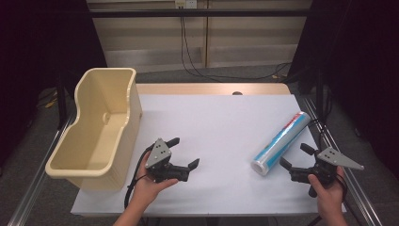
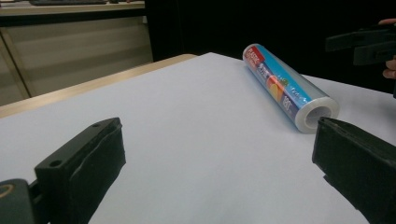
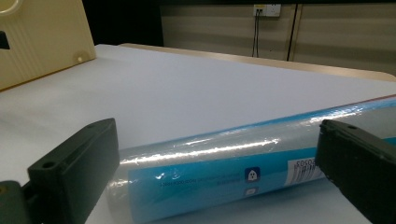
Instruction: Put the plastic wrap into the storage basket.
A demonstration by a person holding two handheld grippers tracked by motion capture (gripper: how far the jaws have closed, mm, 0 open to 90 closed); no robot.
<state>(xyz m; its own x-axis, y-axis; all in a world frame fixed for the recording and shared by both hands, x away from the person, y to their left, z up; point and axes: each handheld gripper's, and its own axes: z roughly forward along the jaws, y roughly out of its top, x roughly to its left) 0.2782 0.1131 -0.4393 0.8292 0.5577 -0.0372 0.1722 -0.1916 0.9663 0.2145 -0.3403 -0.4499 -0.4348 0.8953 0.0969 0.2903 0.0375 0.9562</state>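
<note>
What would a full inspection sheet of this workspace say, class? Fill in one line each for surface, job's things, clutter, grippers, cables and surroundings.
Surface: white table top, wooden strip along the far edge.
Job's things: blue wrapped roll lies on its side at the right, untouched; cream plastic bin stands at the left edge.
Clutter: nothing seen.
Grippers: left gripper open, mid-table, facing the roll; right gripper open, beside the roll's near end, jaws either side of it in the right gripper view.
Cables: black cable trails from the left gripper; black leads hang from a wall socket.
Surroundings: pale wall panels, dark sides.
</note>
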